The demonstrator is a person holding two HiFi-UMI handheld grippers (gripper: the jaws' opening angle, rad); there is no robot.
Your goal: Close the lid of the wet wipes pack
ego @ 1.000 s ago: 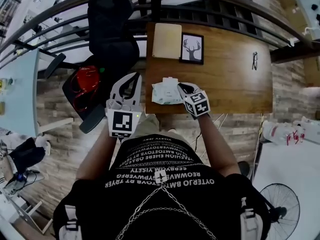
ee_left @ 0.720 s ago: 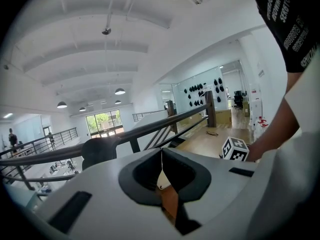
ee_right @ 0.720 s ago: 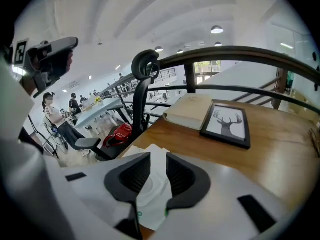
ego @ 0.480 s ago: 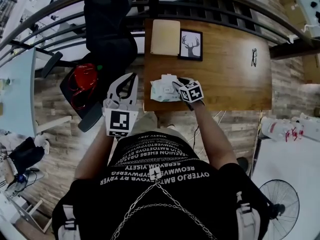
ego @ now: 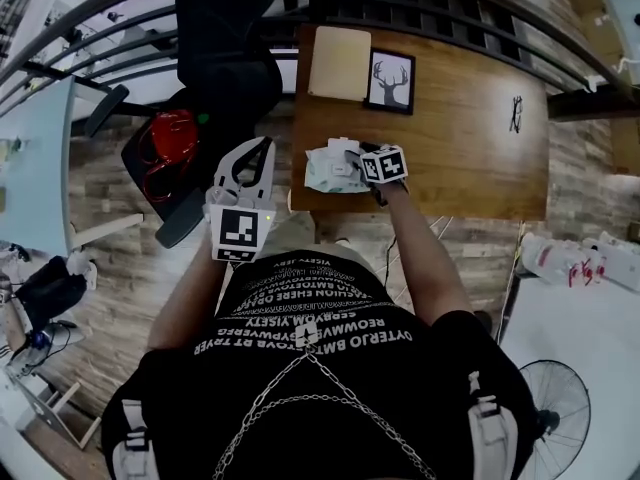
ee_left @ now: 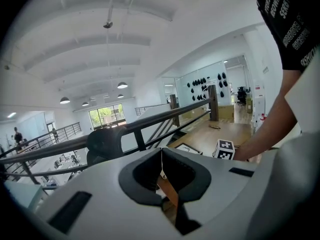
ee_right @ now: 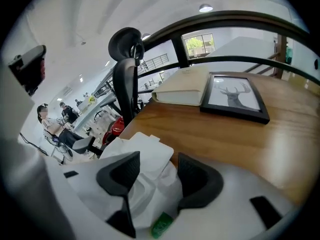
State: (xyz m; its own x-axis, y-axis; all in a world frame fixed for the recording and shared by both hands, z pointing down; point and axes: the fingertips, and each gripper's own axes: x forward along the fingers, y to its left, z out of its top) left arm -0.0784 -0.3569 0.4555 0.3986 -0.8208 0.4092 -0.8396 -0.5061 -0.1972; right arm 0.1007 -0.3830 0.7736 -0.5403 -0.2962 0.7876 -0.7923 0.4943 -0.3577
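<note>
The white wet wipes pack lies near the front left corner of the wooden table. My right gripper points steeply down over it. In the right gripper view the right gripper is opening its jaws. The pack and its raised white lid flap lie between and below them, and the pads do not press on it. My left gripper hangs off the table's left edge. In the left gripper view the left gripper is shut on nothing.
A cream book and a framed deer picture lie at the table's far side, with glasses at the right. A black office chair and a red bag stand left of the table, and a railing runs behind it.
My right gripper has come down over the wipes pack and its jaws have spread apart. The left gripper has stayed beside the table's left edge.
</note>
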